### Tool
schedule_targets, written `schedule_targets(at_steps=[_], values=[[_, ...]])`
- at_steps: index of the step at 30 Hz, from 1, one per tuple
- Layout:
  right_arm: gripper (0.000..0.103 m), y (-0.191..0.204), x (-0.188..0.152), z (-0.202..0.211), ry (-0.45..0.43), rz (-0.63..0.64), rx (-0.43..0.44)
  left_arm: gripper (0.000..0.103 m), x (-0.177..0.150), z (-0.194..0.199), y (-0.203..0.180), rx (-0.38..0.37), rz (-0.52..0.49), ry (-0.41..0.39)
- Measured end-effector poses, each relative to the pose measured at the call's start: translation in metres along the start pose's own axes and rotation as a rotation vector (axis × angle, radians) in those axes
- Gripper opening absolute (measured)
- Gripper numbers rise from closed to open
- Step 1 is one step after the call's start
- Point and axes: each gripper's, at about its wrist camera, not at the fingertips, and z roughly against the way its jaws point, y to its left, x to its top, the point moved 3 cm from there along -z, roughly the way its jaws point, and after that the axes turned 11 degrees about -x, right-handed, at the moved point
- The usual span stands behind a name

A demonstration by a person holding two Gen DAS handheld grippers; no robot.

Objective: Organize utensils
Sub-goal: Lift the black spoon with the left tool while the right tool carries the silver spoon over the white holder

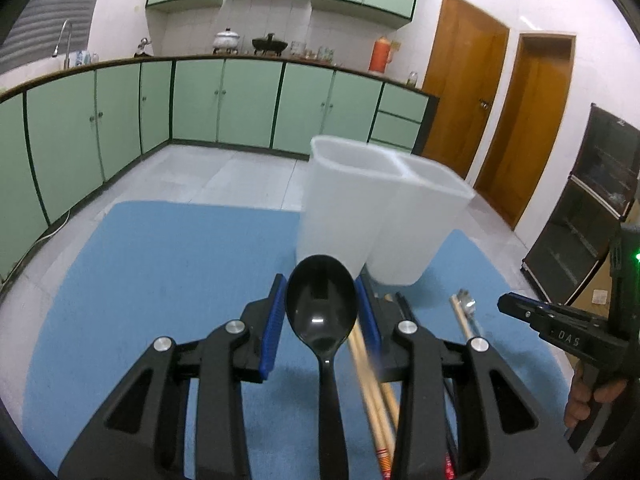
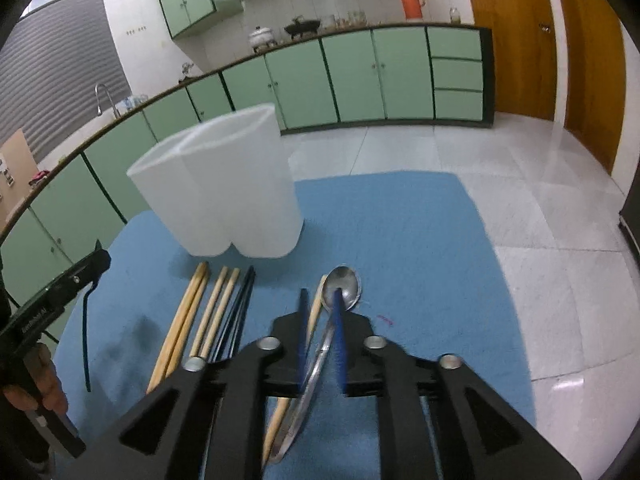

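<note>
A blue mat (image 1: 168, 280) is spread over the desk, and a translucent white two-compartment holder (image 1: 376, 216) stands upright on it; everything below is placed relative to that holder. Behind the holder, pale floor tiles (image 2: 500, 184) run to a row of green cabinets (image 1: 224, 104) under a dark-edged counter, with two wooden doors (image 1: 464, 80) to the right of them. A white pot (image 1: 226, 38) and an orange flask (image 1: 381, 55) are seen on that counter.

In front of the holder, on the mat, wooden chopsticks (image 2: 188, 316) and black chopsticks (image 2: 240, 308) lie side by side, pointing toward it.

The left claw (image 1: 320, 308) is held just in front of the holder and above the mat, angled downward. Its blue pads (image 1: 272, 320) are closed on a black plastic spoon (image 1: 321, 300), bowl forward and nearly touching the holder's base in the picture.

The right claw (image 2: 320, 320) is held to the right front of the holder, also angled downward. Its pads are drawn narrow around the handle of a metal spoon (image 2: 342, 286); whether they press on the handle cannot be told because of blur. One wooden chopstick (image 2: 316, 308) lies just beside that spoon. A hand (image 1: 588, 396) is seen gripping the right claw's handle.
</note>
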Motion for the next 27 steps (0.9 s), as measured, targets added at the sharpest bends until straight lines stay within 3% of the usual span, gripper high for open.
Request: schedule_targets(at_steps=[2,4,15,27], values=[[0.029,0.005,0.001,-0.006,0.008,0.006,0.002,0.034,0.001,-0.005,0.003,0.007,0.001,0.006],[0.03,0.011,0.0,-0.013,0.016,0.009,0.001,0.034,0.002,-0.007,0.006,0.008,-0.001,0.006],[0.03,-0.001,0.001,-0.055,0.097,-0.045,-0.042,0.034,0.004,-0.013,0.009,0.005,-0.025,0.003],[0.028,-0.008,0.009,-0.064,0.113,-0.062,-0.013,0.034,0.003,-0.019,0.006,0.002,-0.027,0.01]])
